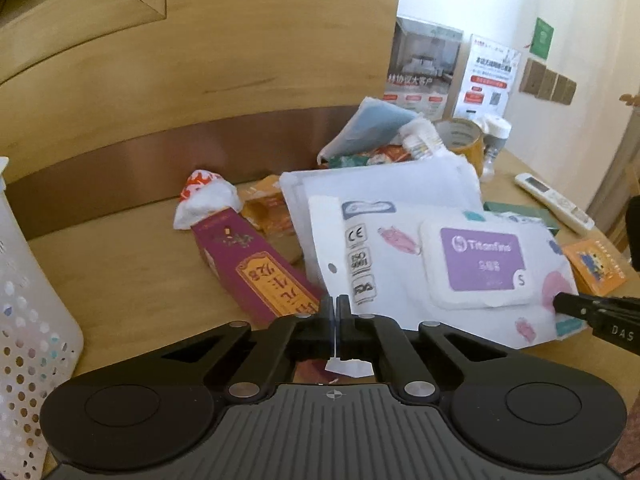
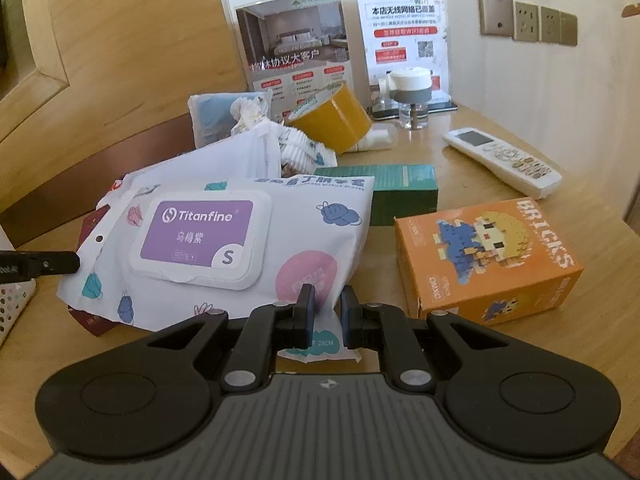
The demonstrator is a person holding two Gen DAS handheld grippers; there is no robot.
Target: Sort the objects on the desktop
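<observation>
Both hand-held grippers grip the same white glove pouch (image 2: 224, 240), which lies in the middle of the cluttered tabletop (image 2: 500, 344). The left hand-held gripper (image 1: 335, 308) is fully closed on the pouch's thin sealed edge; the right hand-held gripper (image 2: 328, 300) stands narrow, pinching the crumpled opposite end.

The pouch's purple lid label reads "Titanfine" with an "S", and "CE", "ISO 9001" and "FDA" marks run along its sealed edge.

Toward the right edge an orange box (image 2: 488, 260) marked "BRICKS" sits just beside the pouch, with a green box (image 2: 400, 192) behind and a white remote (image 2: 504, 160) farther back. A maroon box (image 1: 256, 276) with Chinese characters lies under the pouch's left side. At the left edge stands a perforated white basket (image 1: 28, 320), with bare wood between it and the maroon box. A tape roll (image 2: 332, 120) and two printed stand-up signs (image 2: 296, 40) crowd the back edge.
</observation>
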